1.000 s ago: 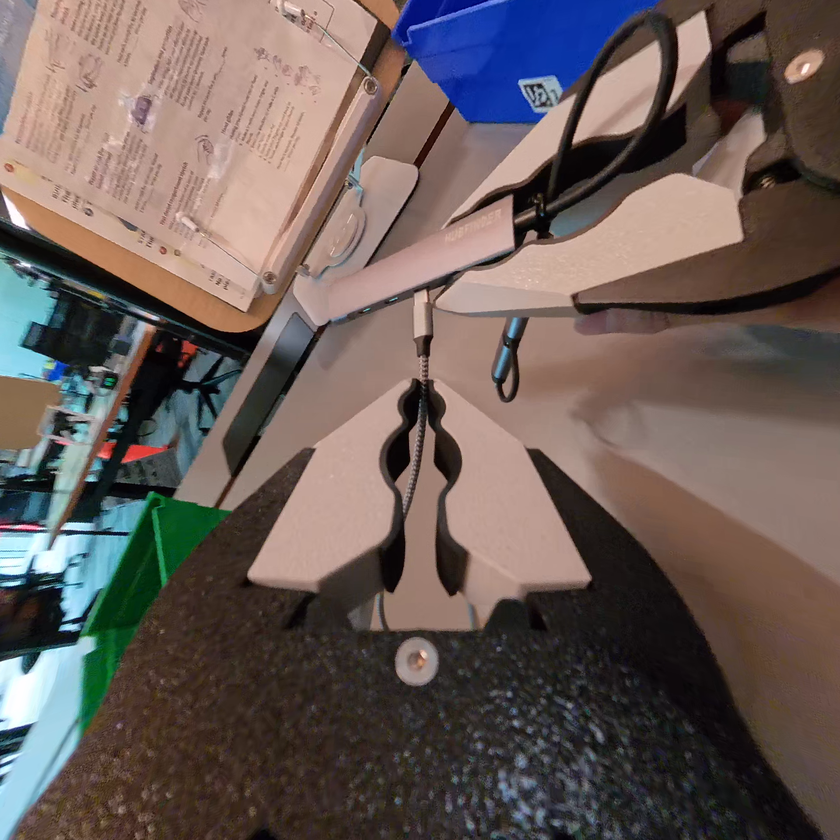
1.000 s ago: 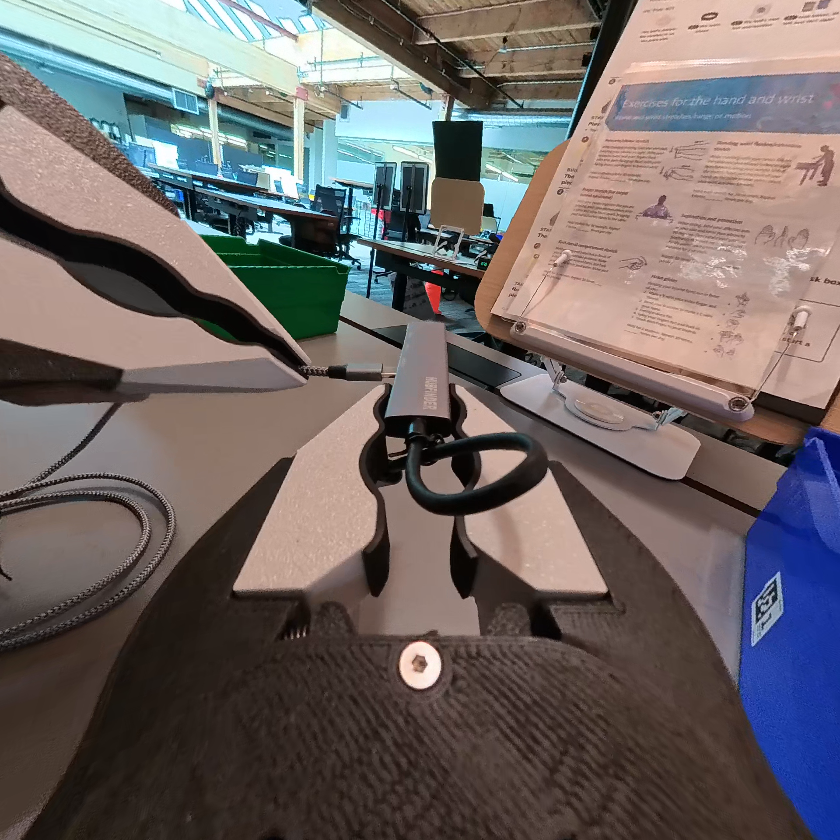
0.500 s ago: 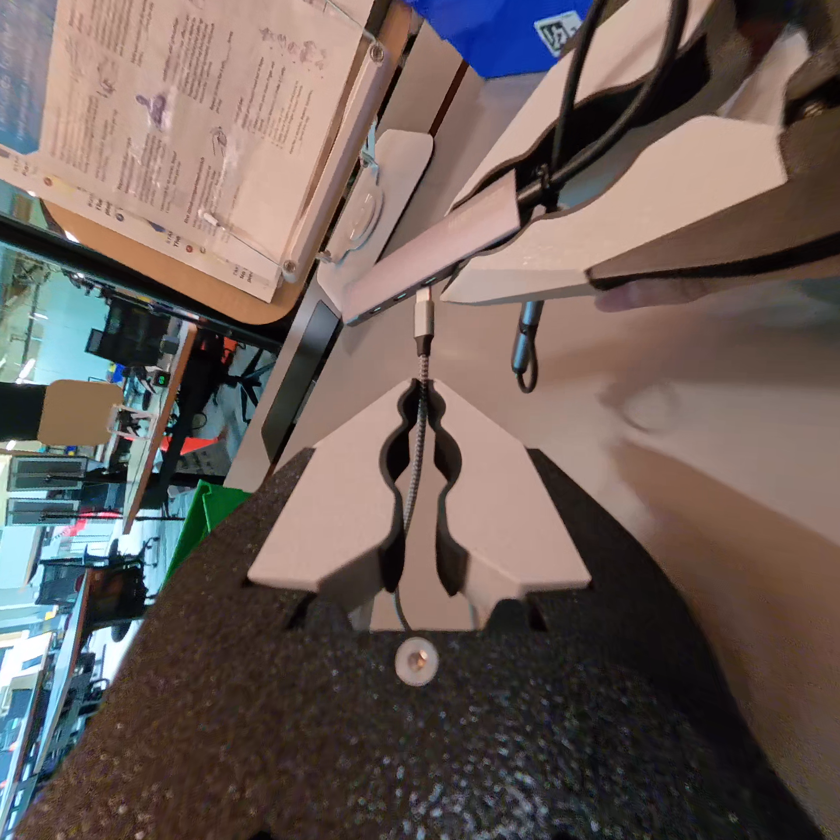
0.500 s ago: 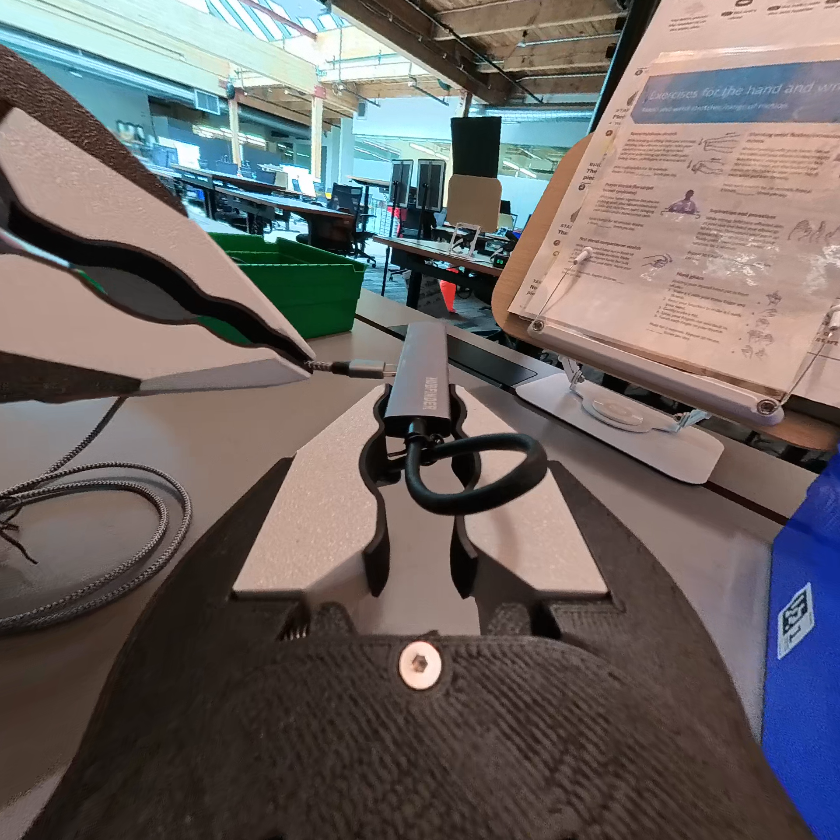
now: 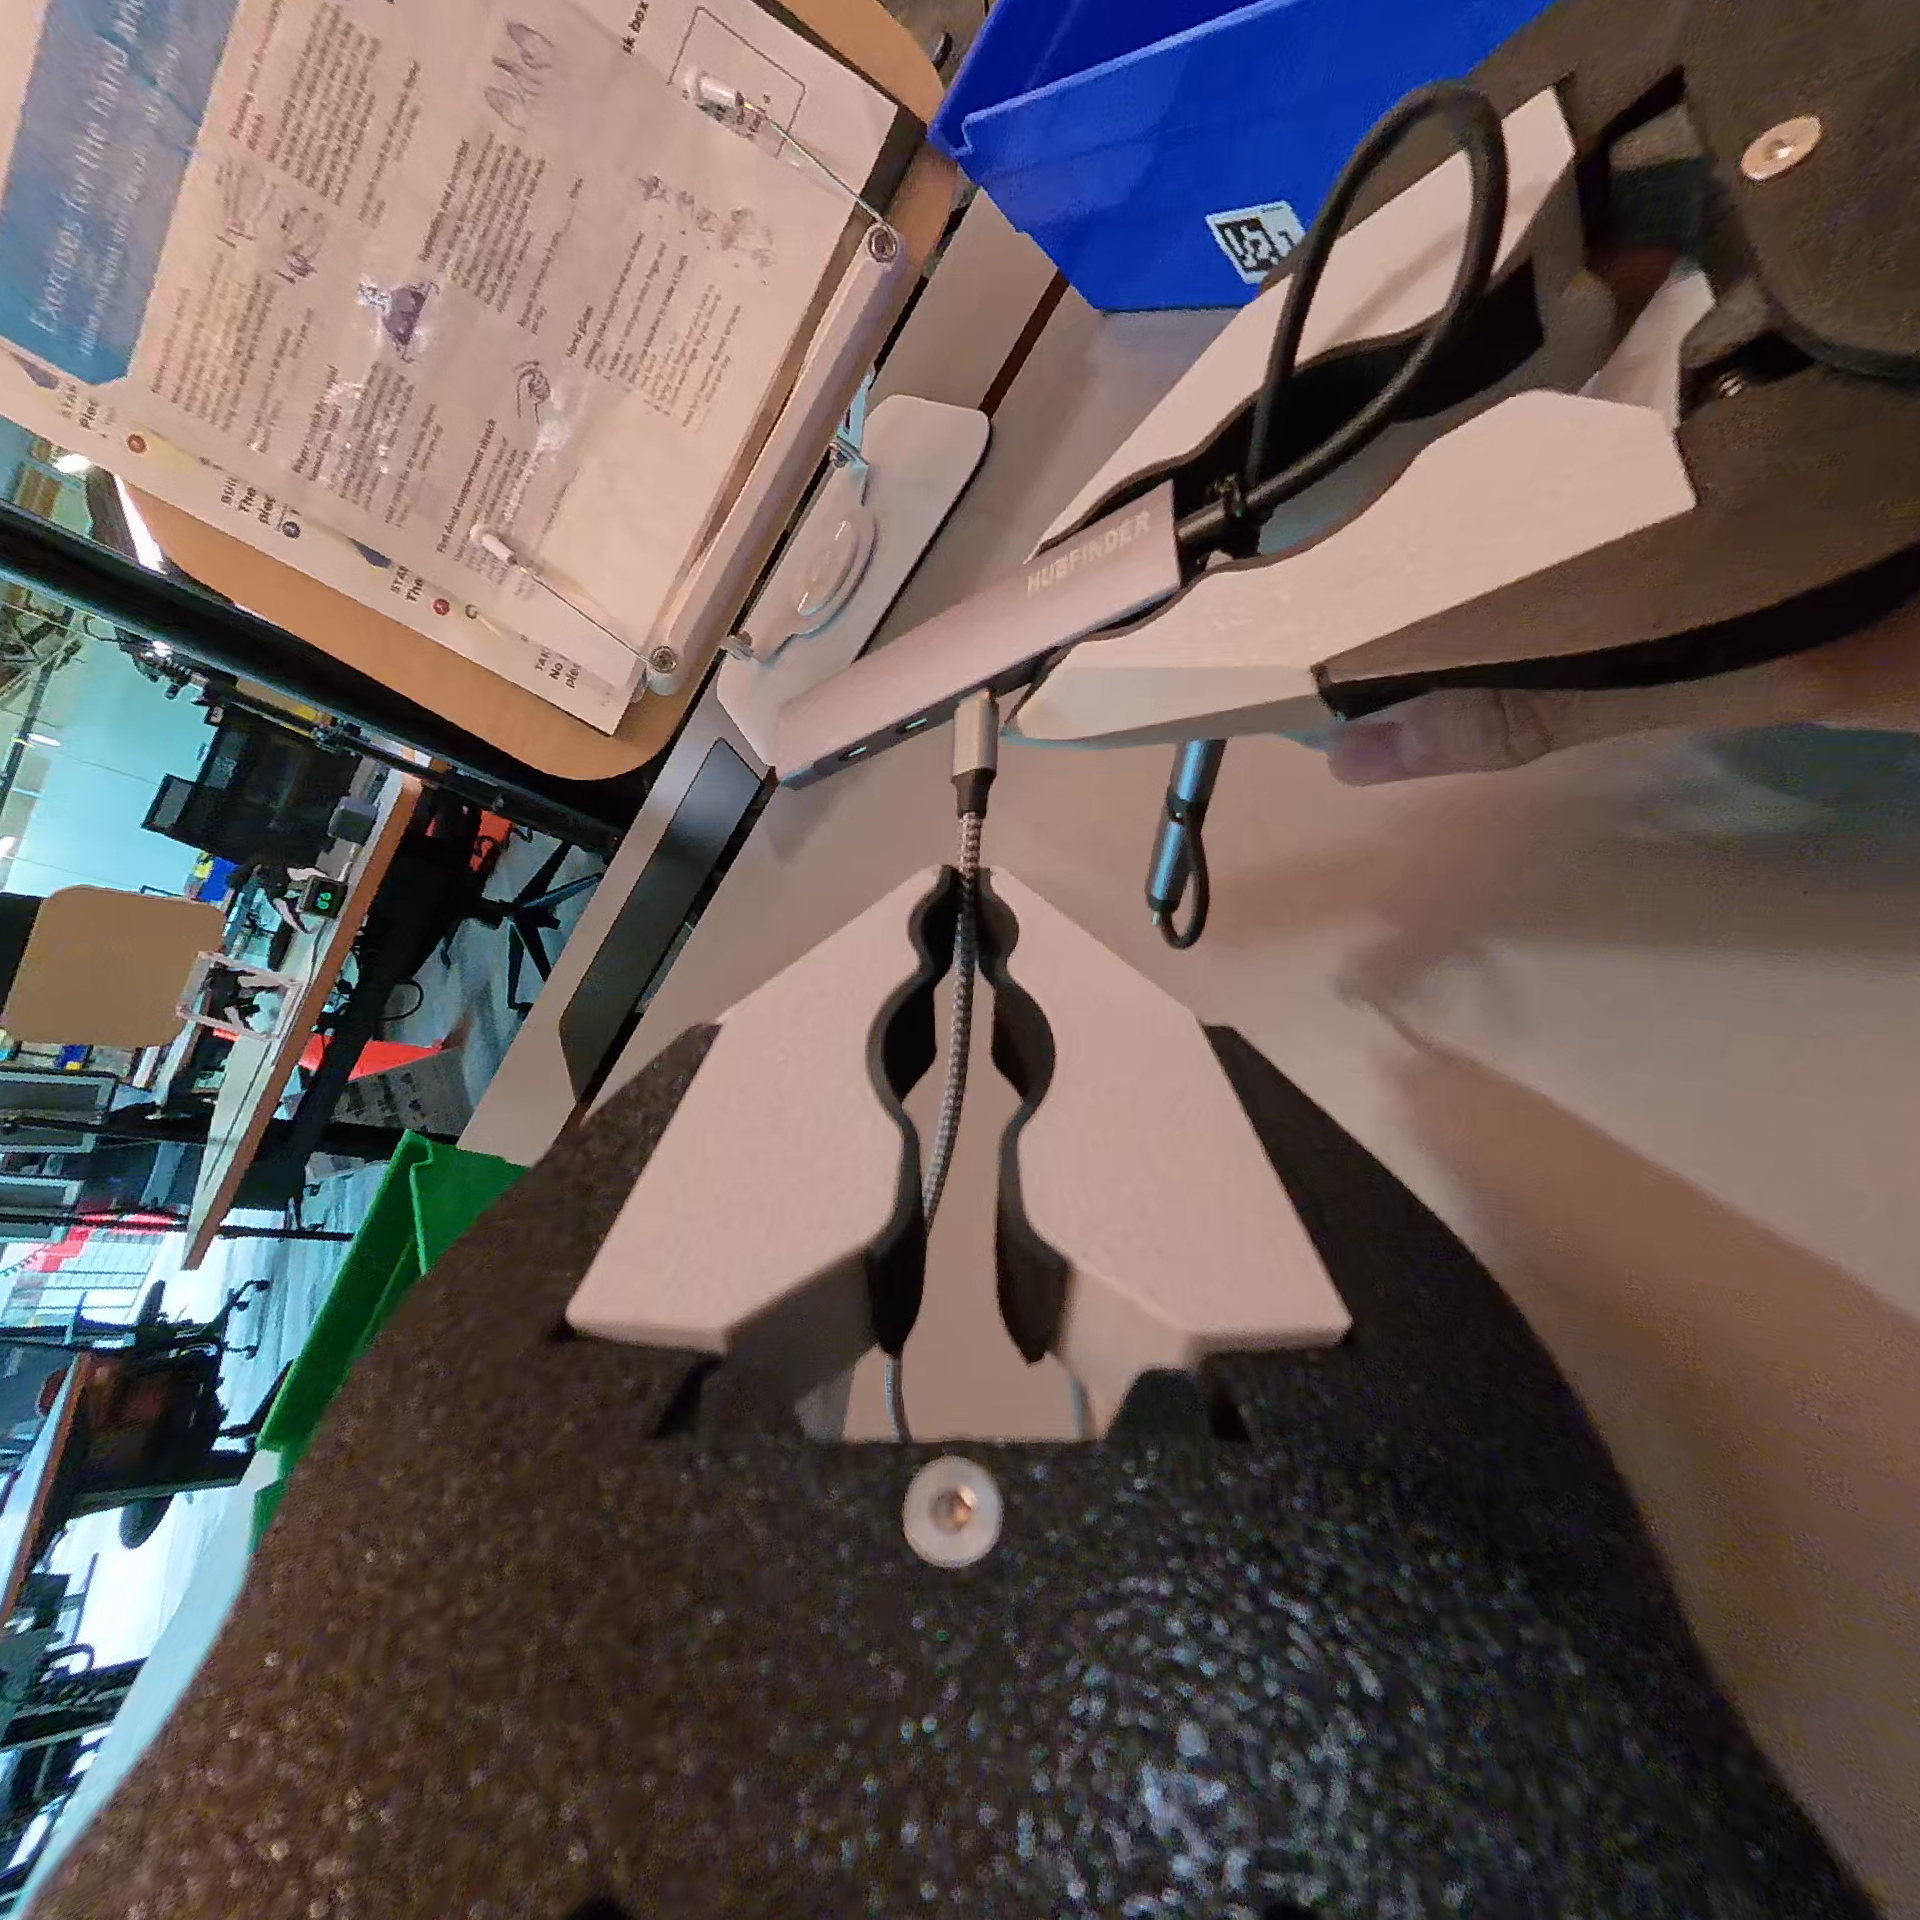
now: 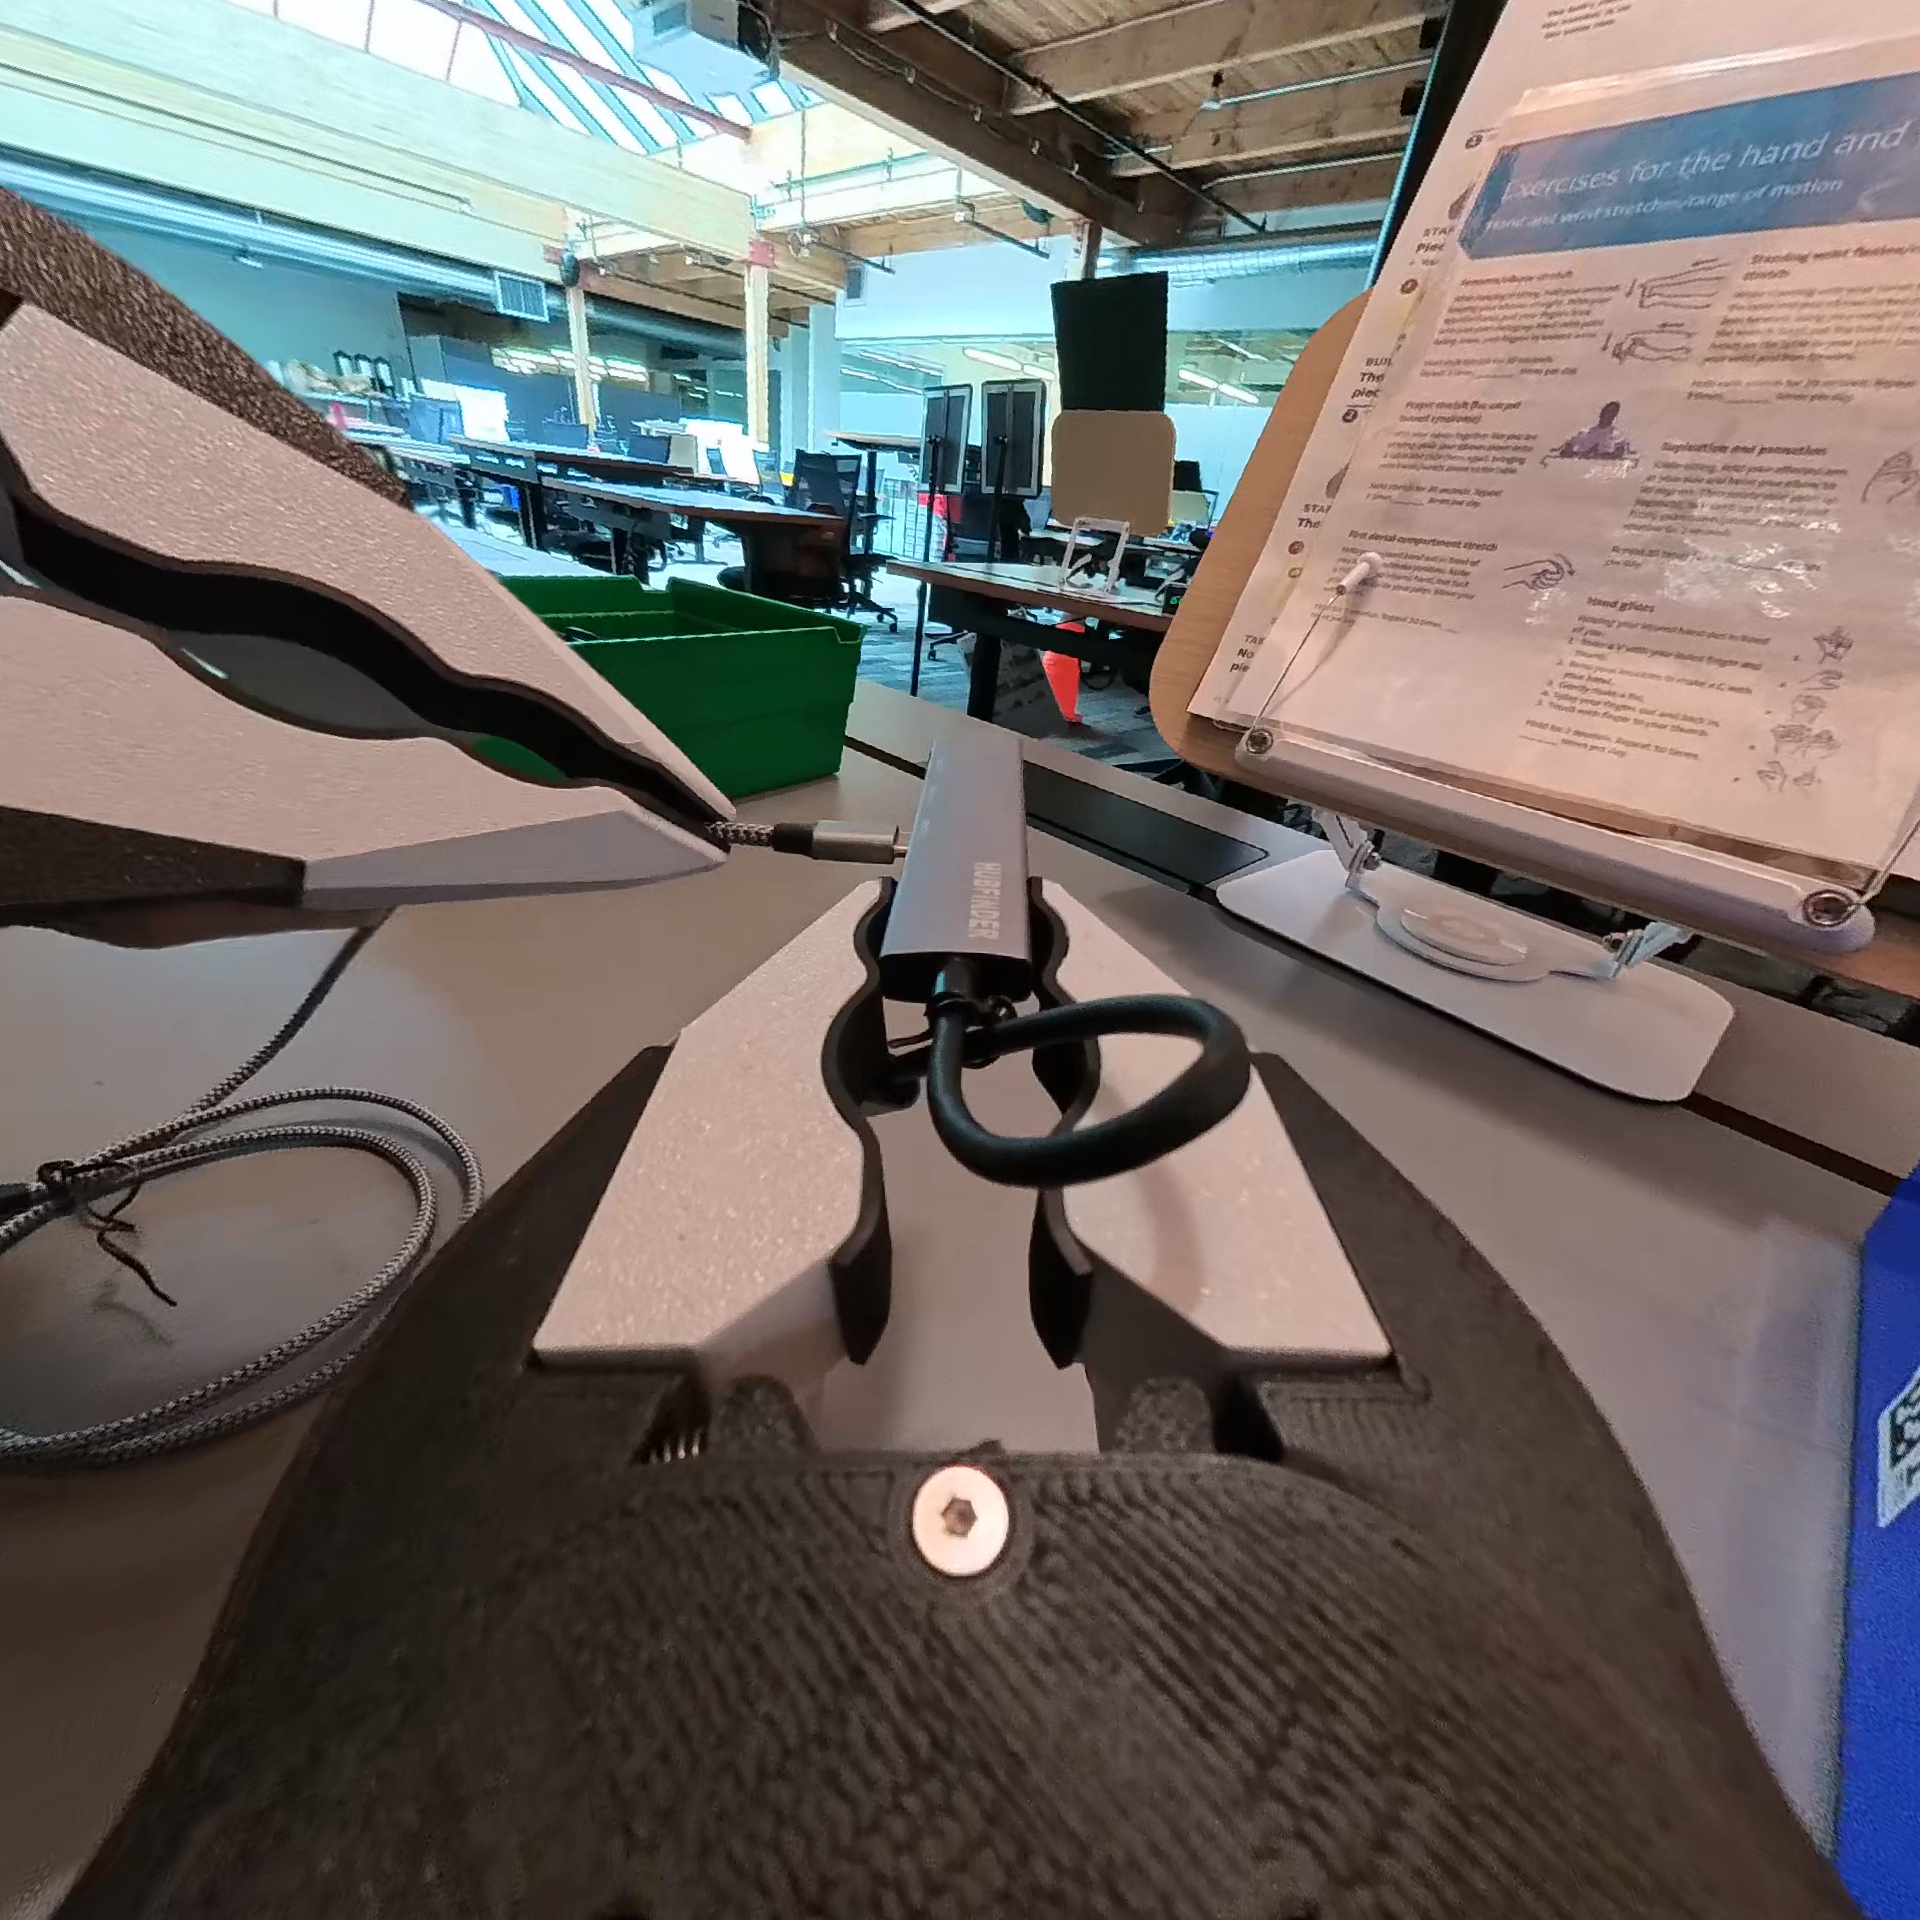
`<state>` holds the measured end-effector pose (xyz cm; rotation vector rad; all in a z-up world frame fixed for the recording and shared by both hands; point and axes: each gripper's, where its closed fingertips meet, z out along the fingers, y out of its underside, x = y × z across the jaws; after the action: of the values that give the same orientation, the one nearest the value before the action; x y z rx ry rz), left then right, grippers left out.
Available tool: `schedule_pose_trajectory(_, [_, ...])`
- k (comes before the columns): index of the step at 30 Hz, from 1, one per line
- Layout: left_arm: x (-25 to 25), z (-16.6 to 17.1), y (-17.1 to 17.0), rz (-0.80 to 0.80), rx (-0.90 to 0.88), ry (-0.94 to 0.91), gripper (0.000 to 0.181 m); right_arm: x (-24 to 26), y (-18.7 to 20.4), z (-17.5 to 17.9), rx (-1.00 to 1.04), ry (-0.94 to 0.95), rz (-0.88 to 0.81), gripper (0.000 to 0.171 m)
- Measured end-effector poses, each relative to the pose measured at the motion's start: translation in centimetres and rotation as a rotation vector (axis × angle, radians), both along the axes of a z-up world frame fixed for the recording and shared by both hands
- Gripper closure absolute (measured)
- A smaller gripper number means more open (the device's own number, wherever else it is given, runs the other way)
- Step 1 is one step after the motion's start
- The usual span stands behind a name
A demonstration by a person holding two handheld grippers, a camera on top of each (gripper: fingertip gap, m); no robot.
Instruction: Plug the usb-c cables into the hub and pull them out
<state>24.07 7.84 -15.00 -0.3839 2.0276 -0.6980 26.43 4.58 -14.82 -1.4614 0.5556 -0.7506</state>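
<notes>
My right gripper (image 6: 961,909) is shut on the near end of a grey hub (image 6: 971,821) and holds it above the table. The hub's own black cable (image 6: 1091,1091) loops back over the fingers, and its end plug (image 5: 1179,831) hangs below. My left gripper (image 5: 966,878) is shut on a braided usb-c cable (image 5: 961,997) just behind its silver plug (image 5: 975,743). The plug's tip sits at a port in the hub's (image 5: 977,644) side. In the right wrist view the left gripper (image 6: 717,831) comes in from the left with the plug (image 6: 831,836). The rest of the cable lies coiled (image 6: 260,1247) on the table.
A document stand with a printed sheet (image 6: 1558,520) stands on a white base (image 6: 1475,987) just behind the hub. A blue bin (image 6: 1886,1558) is at the right, a green bin (image 6: 707,675) at the back left. A person's finger (image 5: 1455,727) shows under the right gripper.
Both grippers keep their holds and the plug stays at the hub's side. The two have shifted slightly together against the background.
</notes>
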Motion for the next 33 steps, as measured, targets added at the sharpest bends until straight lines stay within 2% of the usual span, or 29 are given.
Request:
schedule_pose_trajectory(1, [0.0,0.1,-0.1,-0.003,-0.017,-0.001,0.18,0.0,0.0,0.1,0.011,0.002,0.004,0.148])
schedule_pose_trajectory(5, [0.2,0.2,-0.4,-0.032,-0.098,0.007,0.18,0.1,-0.3,0.1,0.031,0.005,-0.009,0.148])
schedule_pose_trajectory(9, [0.4,1.0,-1.1,-0.115,-0.34,0.035,0.178,0.2,-0.9,0.8,0.1,0.007,-0.013,0.148])
schedule_pose_trajectory(11, [0.1,1.4,-1.6,-0.17,-0.442,0.058,0.164,0.1,-1.1,1.2,0.114,-0.001,-0.009,0.148])
schedule_pose_trajectory(15, [-0.2,2.2,-2.0,-0.22,-0.587,0.097,0.158,-0.2,-0.9,1.5,0.123,-0.014,0.009,0.148])
schedule_pose_trajectory(19, [0.0,2.1,-2.0,-0.218,-0.63,0.128,0.159,-0.9,-0.1,1.8,0.12,-0.039,0.06,0.148])
schedule_pose_trajectory(22, [-0.3,2.4,-2.4,-0.243,-0.68,0.147,0.173,-1.2,0.4,1.8,0.108,-0.051,0.073,0.148])
schedule_pose_trajectory(28, [0.0,2.2,-2.2,-0.21,-0.674,0.168,0.174,-1.2,0.5,1.7,0.15,-0.032,0.1,0.149])
schedule_pose_trajectory(33, [-0.1,2.6,-2.1,-0.198,-0.682,0.198,0.174,-1.6,0.5,2.3,0.156,-0.091,0.104,0.146])
